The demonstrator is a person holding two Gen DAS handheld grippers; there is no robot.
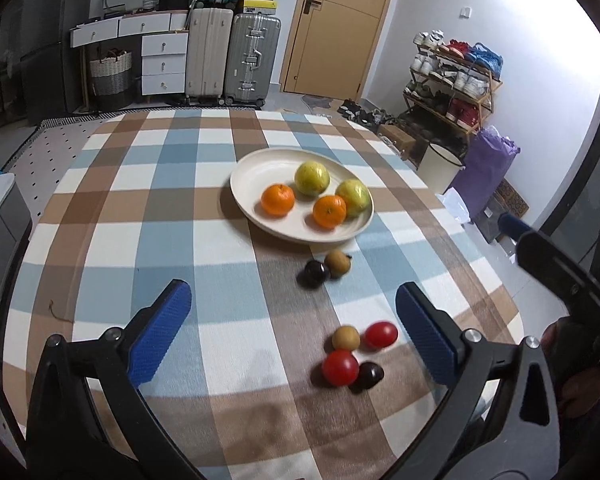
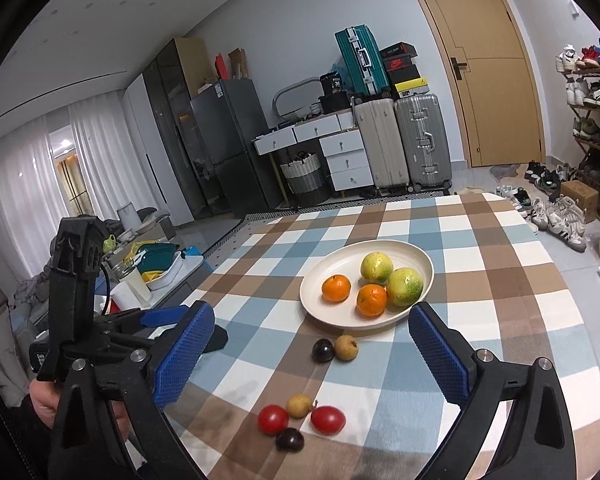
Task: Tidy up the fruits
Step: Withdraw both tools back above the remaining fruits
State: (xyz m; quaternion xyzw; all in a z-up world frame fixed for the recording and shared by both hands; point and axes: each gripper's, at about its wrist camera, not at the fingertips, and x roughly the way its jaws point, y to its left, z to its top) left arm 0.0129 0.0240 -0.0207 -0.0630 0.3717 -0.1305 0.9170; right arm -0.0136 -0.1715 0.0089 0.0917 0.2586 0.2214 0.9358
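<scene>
A cream plate (image 1: 260, 168) sits near the middle of the checked tablecloth (image 1: 140, 208), holding two oranges (image 1: 277, 199) on its near side and two yellow-green fruits (image 1: 311, 178) behind them, all four close together and leaving the plate's left half bare. Just off the plate's near rim lie a dark plum (image 1: 313, 274) and a brown fruit (image 1: 338, 264), touching each other. Closer to the near edge of the table is a second cluster: two red tomatoes (image 1: 340, 367), another brown fruit (image 1: 345, 338) and another dark plum (image 1: 370, 375), packed side by side. The left gripper (image 1: 292, 330) hangs over the near part of the cloth with its blue pads spread wide and nothing between them; the near cluster lies just inside its right pad. The right gripper (image 2: 312, 356) is likewise wide open and empty, its pads framing both loose clusters, with the plate just beyond. The cloth to the left of the plate and in front of the left gripper is free of fruit. Beyond the table's far edge stand suitcases (image 1: 228, 60), white drawers (image 1: 164, 60) and a wooden door (image 1: 340, 24); a shoe rack (image 1: 452, 80) lines the right wall.
</scene>
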